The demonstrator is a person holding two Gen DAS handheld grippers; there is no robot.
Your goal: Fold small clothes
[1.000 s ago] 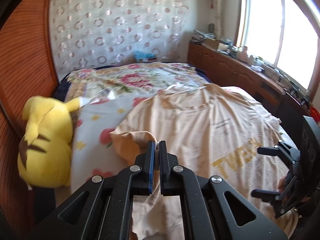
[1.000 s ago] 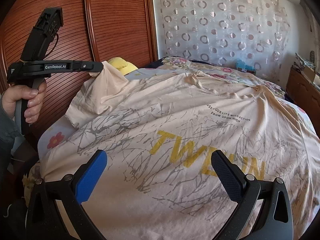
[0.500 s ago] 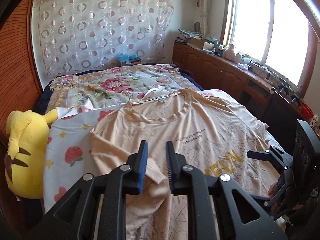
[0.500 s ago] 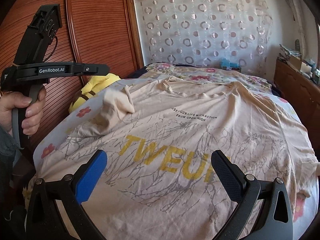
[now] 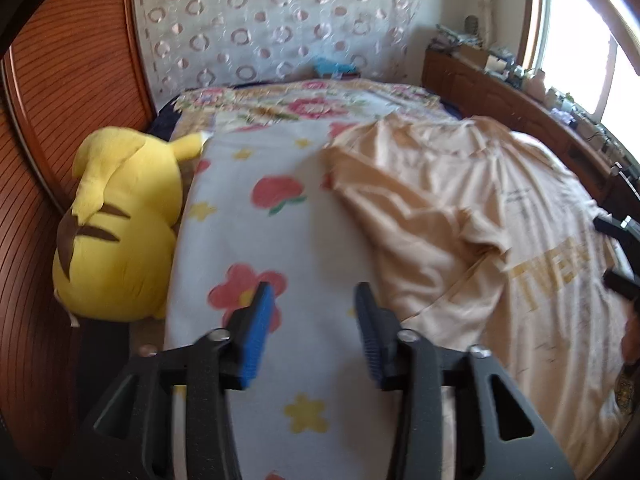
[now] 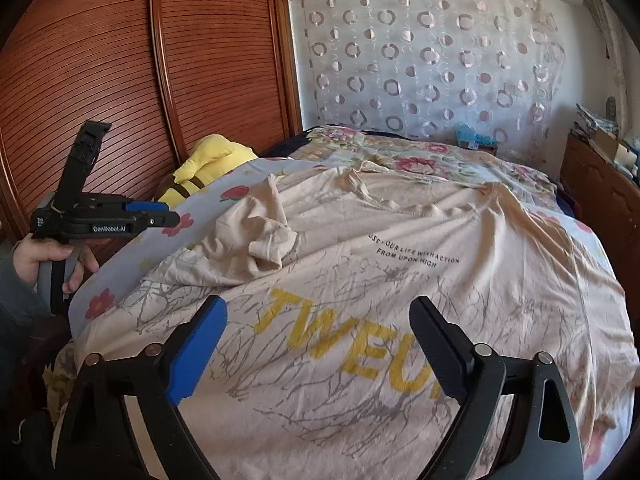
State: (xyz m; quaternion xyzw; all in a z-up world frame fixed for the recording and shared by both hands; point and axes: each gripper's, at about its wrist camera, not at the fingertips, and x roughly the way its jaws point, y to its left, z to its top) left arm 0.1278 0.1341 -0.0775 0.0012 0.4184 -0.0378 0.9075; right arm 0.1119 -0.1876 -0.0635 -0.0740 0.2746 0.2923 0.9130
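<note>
While the beige T-shirt (image 6: 400,280) lies spread on the bed (image 5: 280,216) with one sleeve (image 6: 260,236) folded inward, the left hand-held gripper (image 5: 314,312) is opening, empty, beside it. The right hand-held gripper (image 6: 318,332) hovers over the print, closing on nothing.

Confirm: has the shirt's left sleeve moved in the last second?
Yes. The sleeve dropped from beside the wardrobe door onto the T-shirt; the opening left gripper holds nothing.
</note>
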